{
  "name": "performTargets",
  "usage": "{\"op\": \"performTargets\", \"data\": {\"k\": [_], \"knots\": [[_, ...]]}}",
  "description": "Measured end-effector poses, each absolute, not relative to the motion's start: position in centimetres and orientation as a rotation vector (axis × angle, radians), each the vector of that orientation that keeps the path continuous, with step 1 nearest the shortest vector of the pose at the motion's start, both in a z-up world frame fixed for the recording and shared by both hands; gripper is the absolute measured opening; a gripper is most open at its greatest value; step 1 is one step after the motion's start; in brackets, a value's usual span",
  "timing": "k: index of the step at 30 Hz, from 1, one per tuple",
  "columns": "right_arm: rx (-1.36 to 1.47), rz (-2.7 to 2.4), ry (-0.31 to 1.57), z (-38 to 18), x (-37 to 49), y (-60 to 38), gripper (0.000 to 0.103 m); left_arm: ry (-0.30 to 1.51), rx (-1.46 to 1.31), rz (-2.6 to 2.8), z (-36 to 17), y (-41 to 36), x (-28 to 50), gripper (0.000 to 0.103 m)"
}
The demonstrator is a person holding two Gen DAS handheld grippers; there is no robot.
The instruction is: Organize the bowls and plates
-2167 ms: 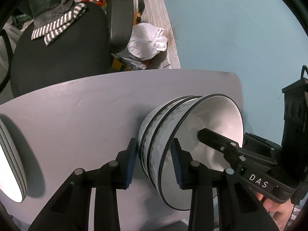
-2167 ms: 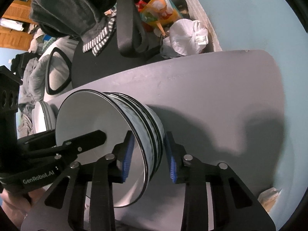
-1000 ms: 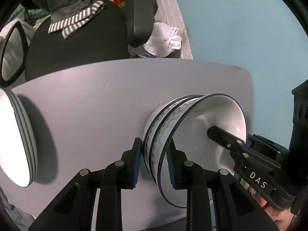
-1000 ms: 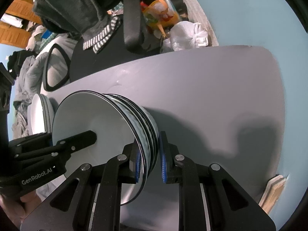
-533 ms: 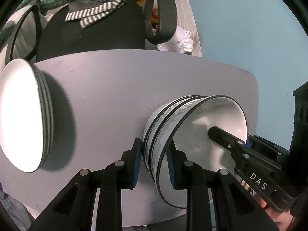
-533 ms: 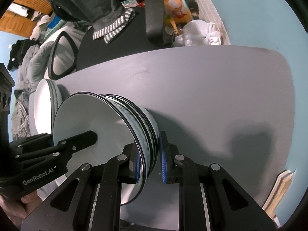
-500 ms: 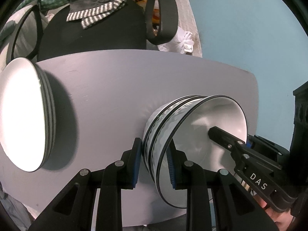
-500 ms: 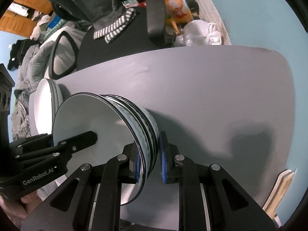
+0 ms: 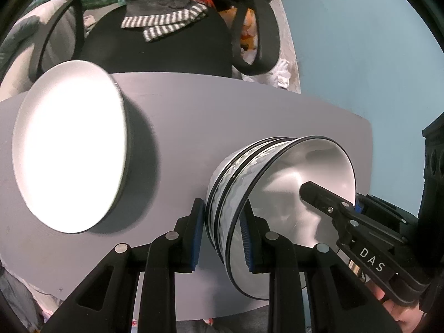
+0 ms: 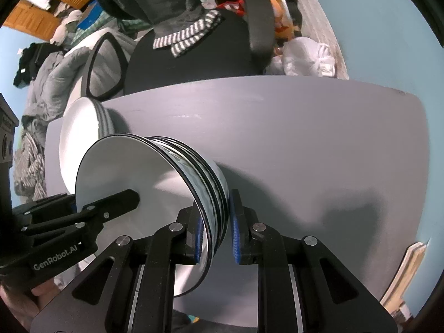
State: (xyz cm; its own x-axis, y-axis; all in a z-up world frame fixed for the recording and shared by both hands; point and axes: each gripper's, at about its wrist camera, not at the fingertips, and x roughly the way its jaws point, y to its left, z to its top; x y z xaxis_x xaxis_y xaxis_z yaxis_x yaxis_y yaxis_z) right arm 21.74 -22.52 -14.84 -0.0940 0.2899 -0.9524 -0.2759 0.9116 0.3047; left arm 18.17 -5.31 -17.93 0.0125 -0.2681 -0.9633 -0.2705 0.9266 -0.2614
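A stack of white bowls with black rims [image 9: 277, 194] is held between both grippers above the grey table [image 9: 194, 127]. My left gripper [image 9: 222, 233] is shut on the stack's rim, one finger inside the top bowl, one outside. My right gripper [image 10: 216, 236] is shut on the opposite rim of the same stack [image 10: 155, 188]. A stack of white plates [image 9: 69, 144] lies on the table to the left of the bowls; it also shows in the right wrist view [image 10: 83, 127], behind the bowls.
A black office chair [image 9: 172, 47] with grey and striped clothes on it stands behind the table. A white plastic bag [image 10: 308, 58] lies on the floor at the back right. The table's right part [image 10: 333, 149] is bare.
Both grippers closed on the bowl stack's rims. The bowl stack has since moved left toward the plate stack, which now shows larger and nearer in both views.
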Motion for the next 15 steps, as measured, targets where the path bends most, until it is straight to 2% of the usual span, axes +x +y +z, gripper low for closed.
{"op": "performTargets", "data": {"k": [15], "knots": [[-0.051, 0.553, 1.545, -12.4, 22.1, -14.5, 0.017, 1.482, -0.500, 0.083, -14.6, 2.7, 16.6, 0.024]]}}
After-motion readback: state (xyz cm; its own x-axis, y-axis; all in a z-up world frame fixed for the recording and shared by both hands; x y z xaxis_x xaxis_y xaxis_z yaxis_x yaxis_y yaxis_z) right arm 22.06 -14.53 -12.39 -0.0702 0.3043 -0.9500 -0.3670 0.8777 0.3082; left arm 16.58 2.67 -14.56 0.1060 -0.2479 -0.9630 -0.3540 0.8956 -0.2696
